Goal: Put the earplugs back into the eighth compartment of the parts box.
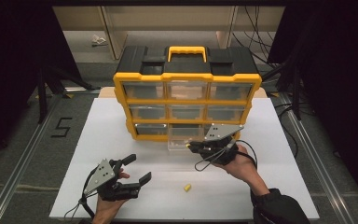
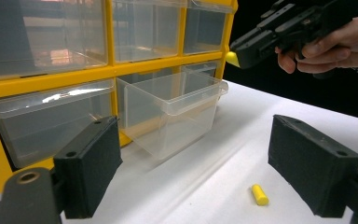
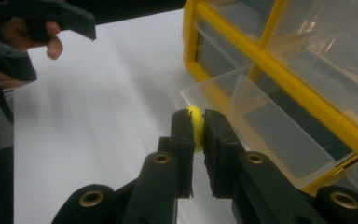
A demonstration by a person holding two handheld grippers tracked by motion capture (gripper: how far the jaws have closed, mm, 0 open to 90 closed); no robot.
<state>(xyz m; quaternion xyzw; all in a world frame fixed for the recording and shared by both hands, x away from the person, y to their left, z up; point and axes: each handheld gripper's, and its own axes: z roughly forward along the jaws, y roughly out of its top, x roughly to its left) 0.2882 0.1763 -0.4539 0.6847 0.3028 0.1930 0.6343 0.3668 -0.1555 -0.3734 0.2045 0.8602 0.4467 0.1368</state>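
Okay, my right tool (image 3: pixel 196 126) is clamped on a yellow peg (image 3: pixel 196 122), held just above the pulled-out clear drawer (image 2: pixel 172 109) of the yellow organizer (image 1: pixel 186 79). My left tool (image 1: pixel 133 169) hangs with jaws apart over the white bench (image 1: pixel 121 140), another yellow peg (image 1: pixel 187 187) lying nearby.

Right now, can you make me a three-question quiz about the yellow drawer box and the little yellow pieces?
1. Where does the loose yellow piece lie?
A. on the white table
B. in the pulled-out drawer
C. on top of the drawer box

2. How many drawer fronts does the drawer box show?
A. four
B. six
C. nine

3. What is the right gripper doing?
A. gaping wide with nothing in it
B. pinching a small yellow piece
C. gripping the box's handle

Answers:
1 A: it rests on the white table between the hands.
2 C: three rows of three.
3 B: its fingers clamp a yellow piece beside the pulled-out drawer.
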